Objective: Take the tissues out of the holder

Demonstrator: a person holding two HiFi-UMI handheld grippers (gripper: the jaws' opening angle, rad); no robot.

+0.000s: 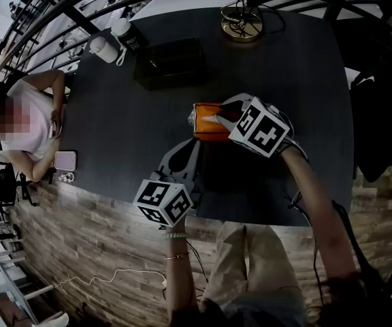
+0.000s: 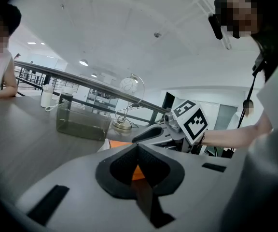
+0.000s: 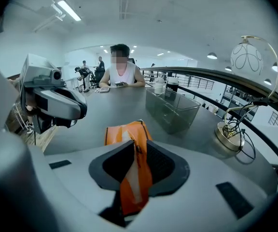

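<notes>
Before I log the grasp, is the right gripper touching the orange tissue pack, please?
Touching. The right gripper view shows the right gripper shut on the orange tissue pack, pinched between its jaws.

We see an orange pack (image 1: 209,122) with a white strip down its middle. The table (image 1: 128,121) is dark grey, almost black. The left gripper (image 2: 138,164) and the right gripper (image 3: 135,164) have pale grey bodies and black ribbed pads (image 3: 160,162). Their cubes (image 1: 163,201) are white with black square markers. The box (image 3: 173,111) is clear with a faint green tint. The lamp (image 3: 247,57) has a white globe with a looped line pattern and a brassy base. The seated person (image 1: 29,121) wears white. The counter front (image 1: 80,237) is brown and stone-patterned.
</notes>
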